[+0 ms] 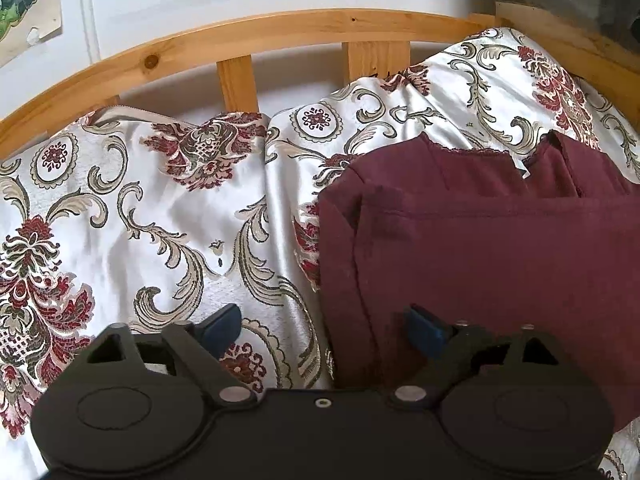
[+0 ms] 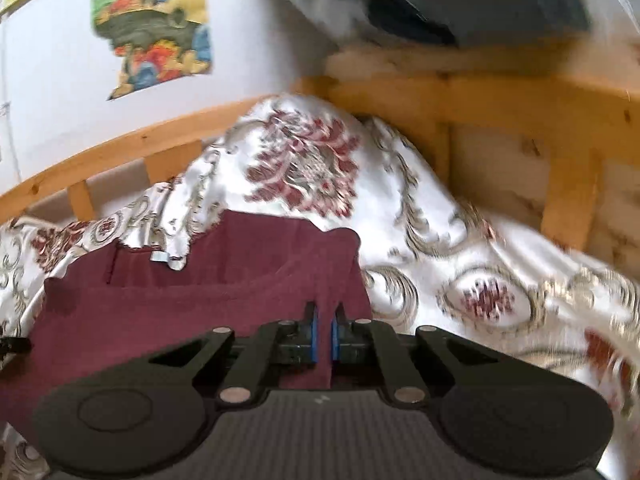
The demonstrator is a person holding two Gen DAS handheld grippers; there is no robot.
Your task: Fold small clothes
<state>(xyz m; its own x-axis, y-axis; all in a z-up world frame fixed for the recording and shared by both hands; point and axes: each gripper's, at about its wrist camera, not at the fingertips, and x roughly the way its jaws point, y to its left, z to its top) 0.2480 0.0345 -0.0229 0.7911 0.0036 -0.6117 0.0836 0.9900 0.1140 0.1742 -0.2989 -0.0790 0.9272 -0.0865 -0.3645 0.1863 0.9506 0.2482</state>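
A maroon top (image 1: 480, 248) with a lace-trimmed neckline lies on the patterned satin bedspread (image 1: 140, 208). My left gripper (image 1: 324, 326) stands open over the top's left edge: one blue pad rests above the bedspread, the other above the maroon cloth, neither pressing on it. In the right wrist view, the same maroon top (image 2: 180, 312) spreads to the left, and my right gripper (image 2: 323, 334) is shut on its right edge, a fold of the cloth pinched between the blue pads.
A wooden bed rail (image 1: 280, 32) with slats runs behind the bedspread, against a white wall with posters (image 2: 152, 24). The bedspread bunches up into a hump (image 2: 312, 160) by the corner post (image 2: 500, 96). A dark bag (image 2: 420, 12) sits above the corner.
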